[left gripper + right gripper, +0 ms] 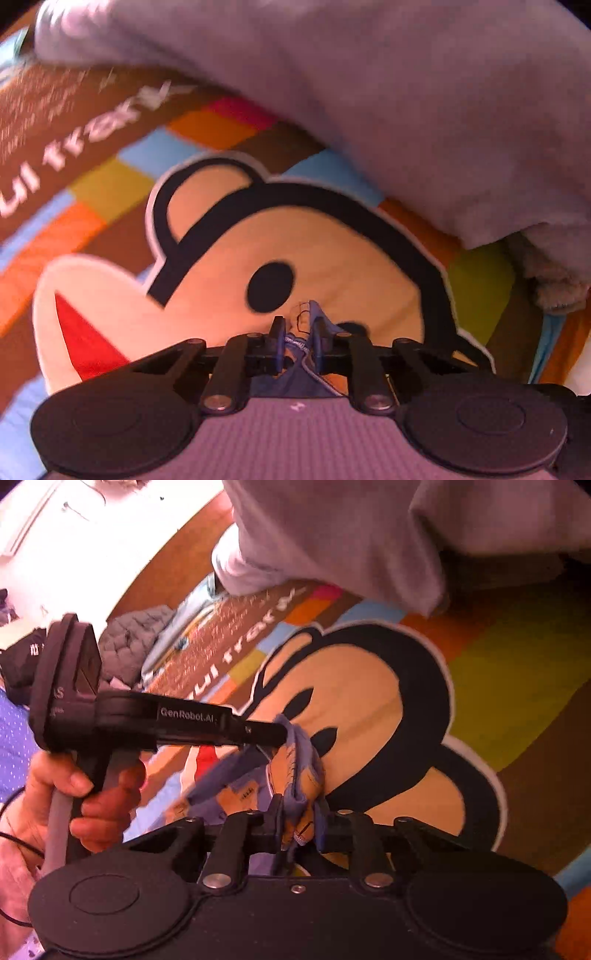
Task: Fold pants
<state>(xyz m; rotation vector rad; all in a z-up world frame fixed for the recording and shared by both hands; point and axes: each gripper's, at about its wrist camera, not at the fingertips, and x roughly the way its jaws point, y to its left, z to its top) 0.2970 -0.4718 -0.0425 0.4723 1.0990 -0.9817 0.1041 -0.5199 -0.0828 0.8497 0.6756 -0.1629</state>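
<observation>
Right wrist view: both grippers pinch the small blue-and-orange fabric pants (295,771). Right gripper (299,823) and left gripper (280,738) are clamped on them above the colourful cartoon-monkey bedspread (480,686).

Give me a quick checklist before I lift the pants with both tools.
1. Left tool shut on the pants: ok, blue fabric pinched between its fingers.
2. Right tool shut on the pants: ok, the cloth is bunched in its fingers.
3. Tools apart enough to spread the fabric: not ok, both grip the same bunch, close together.
4. Pants flat: not ok, they are crumpled.
5. Bedspread caught in either grip: cannot tell.
6. Room to lay the pants out: cannot tell; a grey garment covers the far side.
</observation>
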